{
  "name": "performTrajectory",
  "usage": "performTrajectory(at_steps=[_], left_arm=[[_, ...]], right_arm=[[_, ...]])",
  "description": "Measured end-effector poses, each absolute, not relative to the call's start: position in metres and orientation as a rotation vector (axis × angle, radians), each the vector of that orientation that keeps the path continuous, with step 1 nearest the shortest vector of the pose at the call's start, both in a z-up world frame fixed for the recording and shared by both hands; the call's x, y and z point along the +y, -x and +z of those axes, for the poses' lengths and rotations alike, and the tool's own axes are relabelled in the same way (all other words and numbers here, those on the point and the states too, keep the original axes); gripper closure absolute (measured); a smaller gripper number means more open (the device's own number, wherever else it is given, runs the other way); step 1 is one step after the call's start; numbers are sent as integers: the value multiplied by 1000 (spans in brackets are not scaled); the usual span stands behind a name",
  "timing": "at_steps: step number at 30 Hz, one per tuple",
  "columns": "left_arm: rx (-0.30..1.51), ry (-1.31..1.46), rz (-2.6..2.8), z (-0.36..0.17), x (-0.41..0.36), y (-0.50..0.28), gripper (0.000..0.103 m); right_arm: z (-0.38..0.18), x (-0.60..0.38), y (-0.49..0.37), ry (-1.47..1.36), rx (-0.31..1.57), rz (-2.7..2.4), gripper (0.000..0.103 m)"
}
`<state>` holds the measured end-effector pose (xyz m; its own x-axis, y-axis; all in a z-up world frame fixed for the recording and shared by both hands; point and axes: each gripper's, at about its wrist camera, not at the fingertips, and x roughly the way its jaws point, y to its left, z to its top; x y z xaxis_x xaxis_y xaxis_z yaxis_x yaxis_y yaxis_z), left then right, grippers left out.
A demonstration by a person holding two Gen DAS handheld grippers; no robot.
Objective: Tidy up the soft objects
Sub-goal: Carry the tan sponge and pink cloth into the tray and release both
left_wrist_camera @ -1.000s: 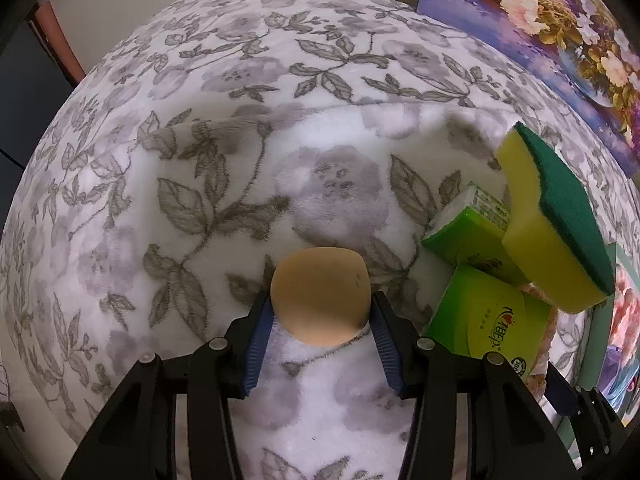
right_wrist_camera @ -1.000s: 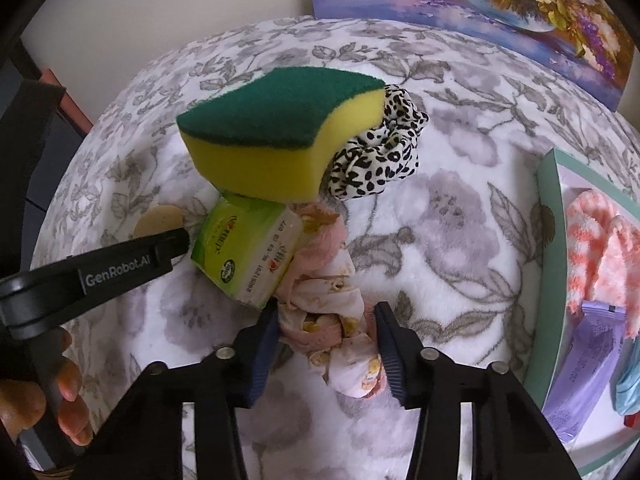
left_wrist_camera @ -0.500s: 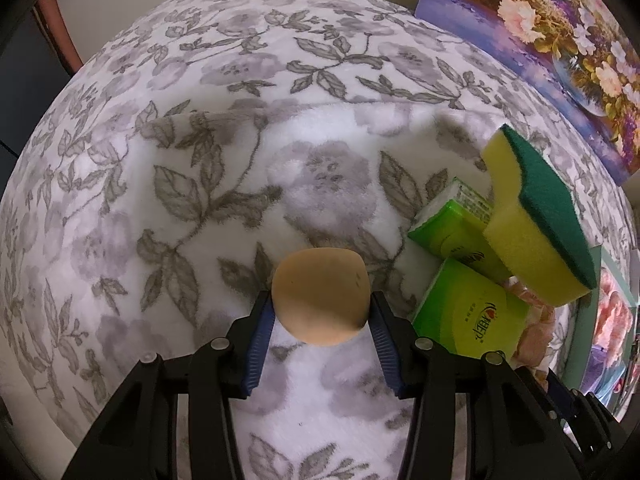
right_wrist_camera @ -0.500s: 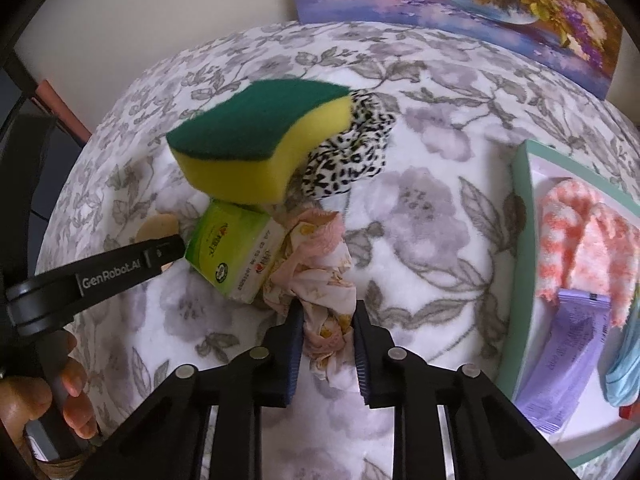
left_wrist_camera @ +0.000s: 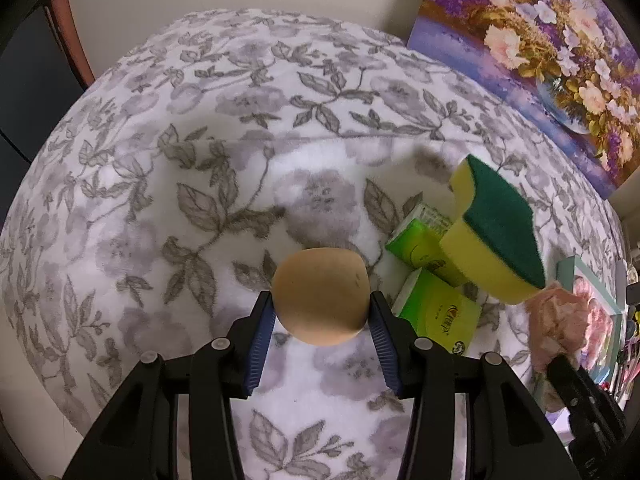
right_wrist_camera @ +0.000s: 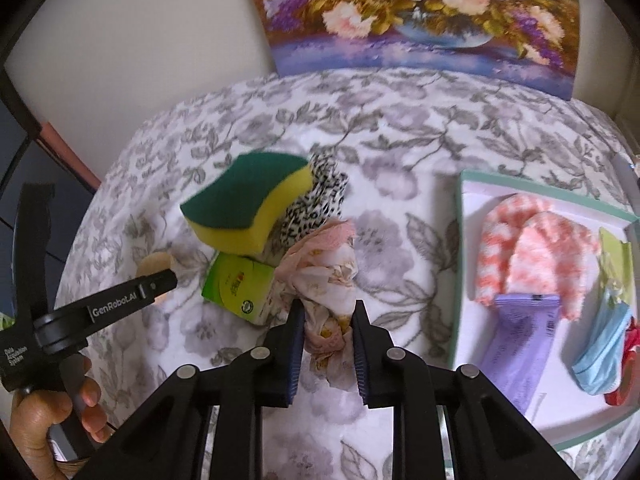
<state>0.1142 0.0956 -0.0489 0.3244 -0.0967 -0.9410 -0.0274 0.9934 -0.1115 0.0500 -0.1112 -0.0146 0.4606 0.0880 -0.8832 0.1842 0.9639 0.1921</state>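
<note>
On floral blanket point(right_wrist_camera: 400, 152), right tool point(right_wrist_camera: 326, 316) clamped across pink scrunchie point(right_wrist_camera: 324, 276), its length running away from the camera.

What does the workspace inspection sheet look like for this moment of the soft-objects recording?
Surface: floral fleece blanket, rumpled.
Job's things: tan round sponge; pink floral cloth; yellow-green scouring sponge atop green tissue packs, leopard scrunchie beside it.
Tray: teal-rimmed tray holds fluffy coral socks, purple packet, blue item.
Clutter: nothing seen.
Grippers: left gripper clamps the tan round sponge; right gripper has just closed on the pink floral cloth.
Cables: nothing seen.
Surroundings: flower painting against the wall.
</note>
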Motion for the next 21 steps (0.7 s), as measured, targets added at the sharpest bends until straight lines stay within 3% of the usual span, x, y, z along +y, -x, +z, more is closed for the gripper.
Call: performTrajectory(at_steps=[11, 21], left_arm=[[1182, 110, -20, -22, 91, -113, 54], [1080, 66, -49, 33, 72, -105, 54]], right_arm=[[16, -133, -35, -345, 1000, -73, 80], [40, -147, -23, -355, 937, -95, 80]])
